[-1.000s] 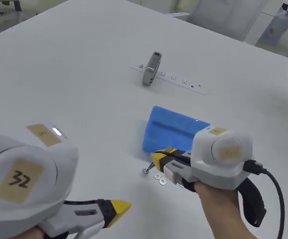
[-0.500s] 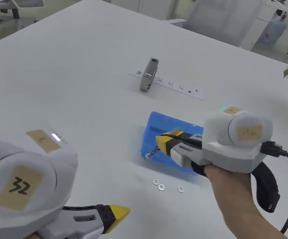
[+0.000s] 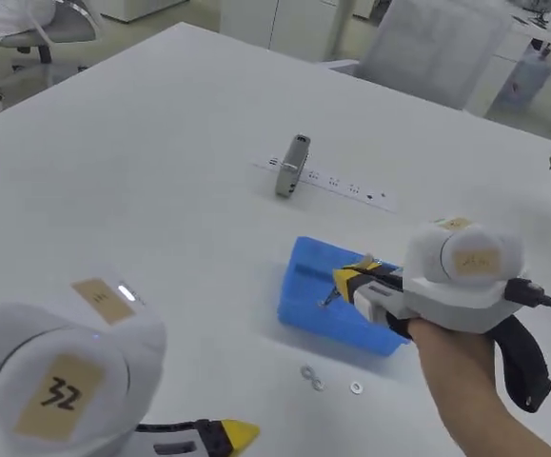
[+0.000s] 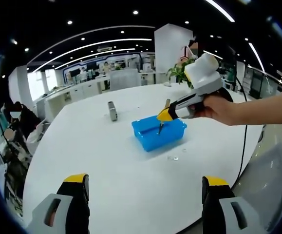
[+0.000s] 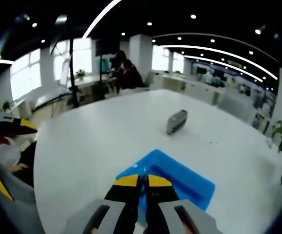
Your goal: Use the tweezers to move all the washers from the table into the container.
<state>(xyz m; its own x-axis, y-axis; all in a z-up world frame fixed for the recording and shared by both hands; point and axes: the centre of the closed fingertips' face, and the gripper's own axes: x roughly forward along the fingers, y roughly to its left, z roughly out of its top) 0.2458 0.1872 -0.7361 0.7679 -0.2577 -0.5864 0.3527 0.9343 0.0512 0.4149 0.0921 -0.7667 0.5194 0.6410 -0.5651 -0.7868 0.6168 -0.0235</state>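
Here our right tongs (image 3: 345, 279) clench the tweezers (image 3: 329, 297) tip-down over the blue container (image 3: 299, 309), likely for a drop. Washers (image 3: 311, 377) wait on the bench (image 3: 161, 190) just beside it, and our left tongs (image 4: 144, 180) hang released.

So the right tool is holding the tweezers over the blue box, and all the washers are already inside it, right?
Not all of them. The right tool does hold the tweezers over the blue box, but the head view shows washers lying on the table just in front of it.
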